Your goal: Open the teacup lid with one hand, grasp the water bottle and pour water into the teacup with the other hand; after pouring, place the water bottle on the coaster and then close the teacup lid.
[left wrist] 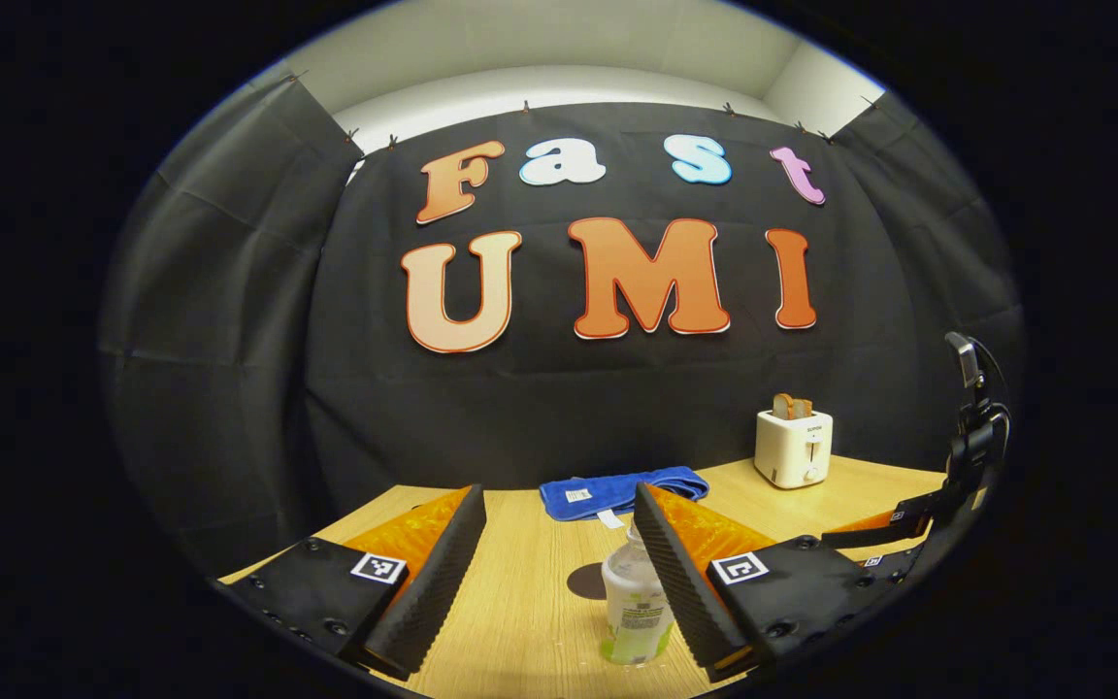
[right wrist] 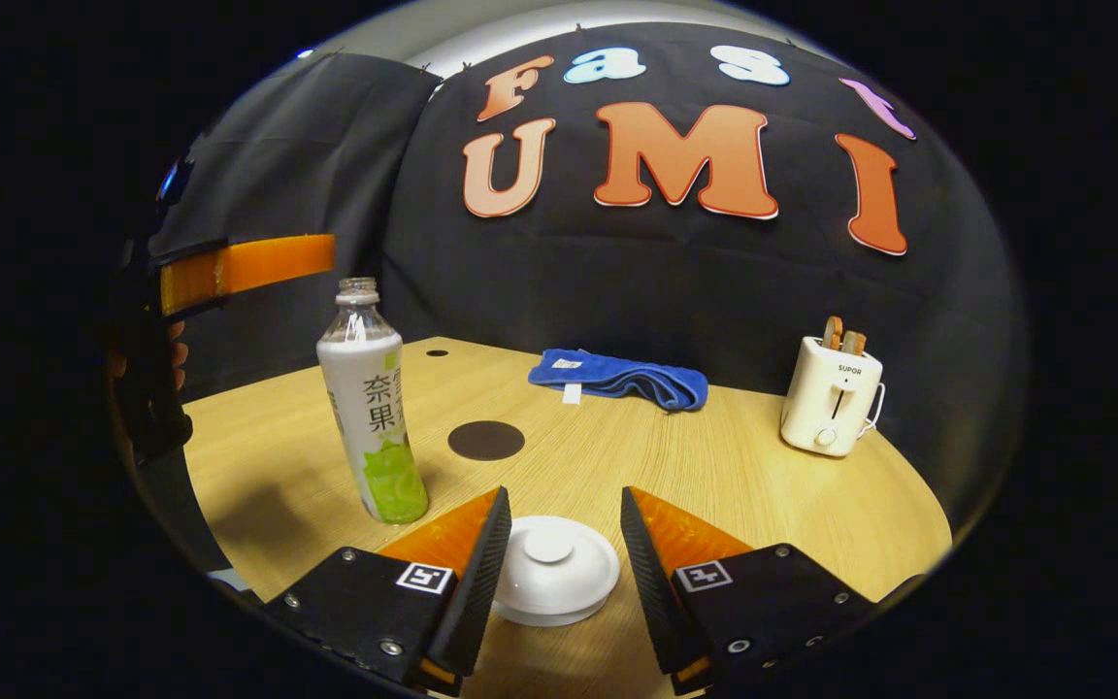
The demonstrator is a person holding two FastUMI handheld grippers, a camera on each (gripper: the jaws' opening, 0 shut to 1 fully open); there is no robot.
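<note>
- right hand-held gripper (right wrist: 559,553): fingers spread wide, one each side of the white lid (right wrist: 555,581), not touching it. lid sits low betw. the pads w/ its knob up; the cup under it can't be made out.
- left hand-held gripper (left wrist: 559,568): also wide, holding nothing. bottle (left wrist: 635,602) stands upright just ahead, close to the inner face of its right finger; touching or not, can't tell.
- in the right gripper view the bottle (right wrist: 370,403) is upright, cap off, left of the lid, w/ the dark round coaster (right wrist: 486,440) just beyond it on the surface (right wrist: 763,466).
- step in hand, prob.: take the lid. to do it well, i'd centre the pads on the knob, not the rim, close gently, lift straight up so the cup doesn't shift.
- left side: shift so the bottle sits mid-gap before closing, grip the body low-mid; it's open, so keep it upright till over the cup.
- farther out: blue towel (right wrist: 617,379) and toaster (right wrist: 831,398) at the back, well clear.
- hard to tell: water level in the bottle, lid seating; the other gripper is cut off at the edge in each view.
</note>
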